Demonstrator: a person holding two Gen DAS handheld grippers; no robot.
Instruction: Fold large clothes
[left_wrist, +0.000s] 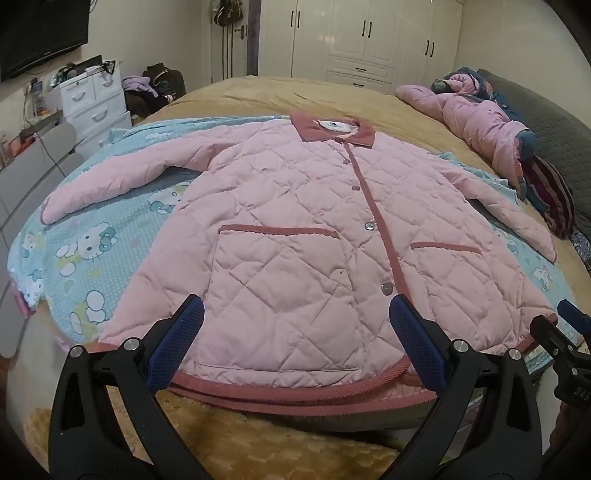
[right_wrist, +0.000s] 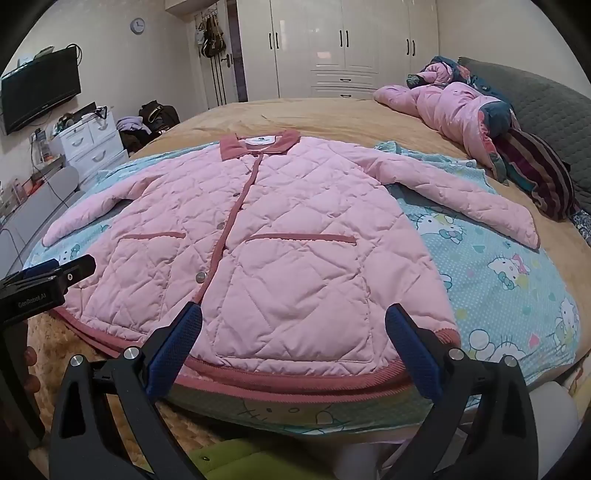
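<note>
A wide bed (left_wrist: 303, 92) under a tan plush cover fills the room. A thin blue cartoon-cat sheet (left_wrist: 85, 258) is spread on it. On that sheet lies the pink quilted jacket (left_wrist: 295, 229), face up, buttoned, diamond-stitched and puffy, sleeves angled outward, with a dusty-rose corduroy collar (left_wrist: 332, 131), ribbed hem and two trimmed patch pockets. Near the headboard a second pink garment (right_wrist: 447, 107) sits crumpled. Both tongs hover over the hem: the left gripper (left_wrist: 295, 347) and right gripper (right_wrist: 293, 345) gape fully wide, their blue textured pads holding nothing.
</note>
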